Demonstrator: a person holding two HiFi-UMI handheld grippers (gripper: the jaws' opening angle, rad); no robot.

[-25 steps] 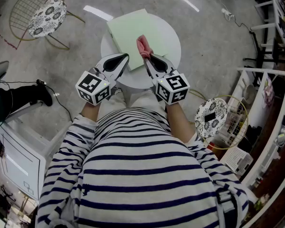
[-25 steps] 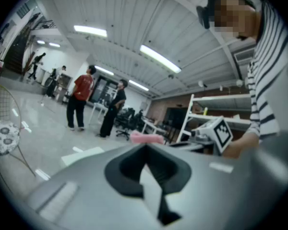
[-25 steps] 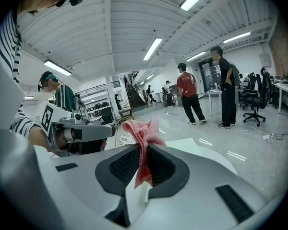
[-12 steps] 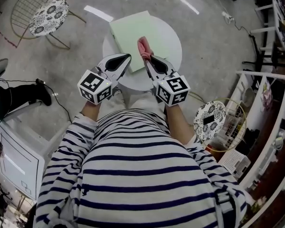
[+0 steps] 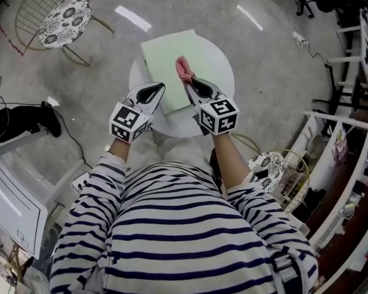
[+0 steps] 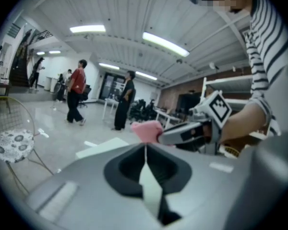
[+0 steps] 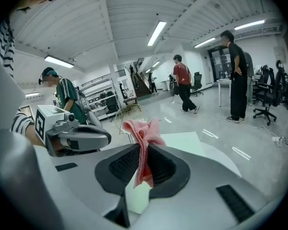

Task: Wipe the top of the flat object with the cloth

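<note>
Cloth (image 5: 183,68), pink and bunched, stands pinched in the jaws of the right gripper (image 5: 187,83), over the near part of the pale green flat object (image 5: 165,51). The flat object lies on the round white table (image 5: 224,72), reaching its far-left edge. The left gripper (image 5: 161,87), jaws together and empty, hovers just beside, at the flat object's near-left edge.

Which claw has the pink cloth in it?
The right claw, pinching the crumpled pink cloth. The left claw is shut and empty.
</note>
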